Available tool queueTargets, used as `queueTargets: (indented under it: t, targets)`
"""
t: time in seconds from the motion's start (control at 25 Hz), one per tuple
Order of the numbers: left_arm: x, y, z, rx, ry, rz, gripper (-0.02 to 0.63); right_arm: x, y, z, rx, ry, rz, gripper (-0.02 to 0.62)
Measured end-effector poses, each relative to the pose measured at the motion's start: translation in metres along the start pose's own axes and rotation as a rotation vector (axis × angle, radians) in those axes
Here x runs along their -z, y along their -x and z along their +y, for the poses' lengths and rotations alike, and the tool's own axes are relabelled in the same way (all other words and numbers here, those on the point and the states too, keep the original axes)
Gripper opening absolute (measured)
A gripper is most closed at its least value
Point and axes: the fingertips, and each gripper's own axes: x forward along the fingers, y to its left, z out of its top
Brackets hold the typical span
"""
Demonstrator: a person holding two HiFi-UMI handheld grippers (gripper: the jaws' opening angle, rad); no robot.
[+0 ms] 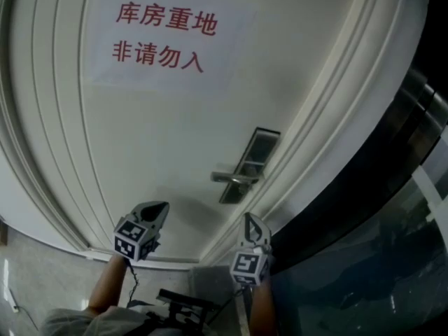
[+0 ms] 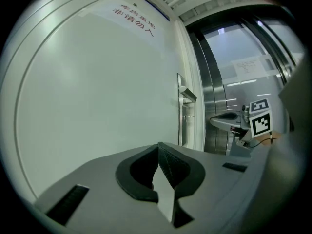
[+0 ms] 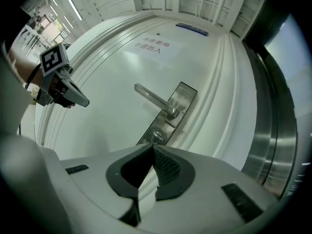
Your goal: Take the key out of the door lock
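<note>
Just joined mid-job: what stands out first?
The white paper sign with red characters high on the white door, then the silver lever handle near its right edge. Under it, a metal key sits in the steel lock plate; left gripper and right gripper are shut, clear of it.

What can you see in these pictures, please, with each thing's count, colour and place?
door: one, white, fills most of each view
paper sign: one, white with red characters, high on the door
lock plate: one, silver, near the door's right edge
lever handle: one, silver, on the lock plate
key: one, silvery, in the lock plate below the handle
steel panels: grey, count unclear, right of the door frame
left gripper: one, grey, jaws together, empty, short of the door
right gripper: one, grey, jaws together, empty, pointed towards the key, not touching it
</note>
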Motion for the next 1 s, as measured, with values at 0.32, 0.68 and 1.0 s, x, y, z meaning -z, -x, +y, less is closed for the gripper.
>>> queueTargets:
  t: [0.32, 0.68, 1.0]
  targets:
    - [0.001, 0.001, 0.006, -0.026, 0.013, -0.009, 0.005, -0.015, -0.015, -0.004, -0.001, 0.199, -0.019, 0.014]
    - [0.006, 0.009, 0.019, -0.066, 0.033, -0.011, 0.005, -0.017, -0.038, -0.003, -0.013, 0.417, 0.011, 0.063]
    - [0.007, 0.017, 0.030, -0.096, 0.044, -0.014, 0.005, -0.017, -0.059, -0.008, -0.009, 0.478, 0.019, 0.106]
